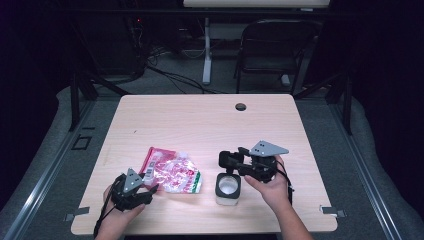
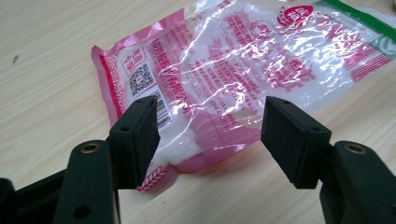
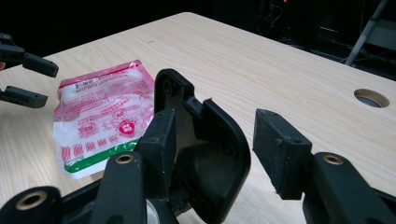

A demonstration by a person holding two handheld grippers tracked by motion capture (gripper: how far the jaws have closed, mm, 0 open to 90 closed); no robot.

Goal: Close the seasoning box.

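Gaping wide, the left hand-held gripper (image 2: 208, 133) straddles the pink bag (image 2: 243, 65); the right hand-held gripper (image 3: 210, 149) stands apart around a black lid (image 3: 205, 154).

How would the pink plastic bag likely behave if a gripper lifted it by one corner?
The pink bag would probably flop and sag: its film is thin and crinkled. The white grains inside would likely slide to the low end. The glossy film may slip between the pads.

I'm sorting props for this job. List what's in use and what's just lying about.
In use:
- pink plastic bag of white granules, between the open left gripper
- container with black flip lid, lid inside the open right gripper

Lying about:
- folding chair
- floor cables
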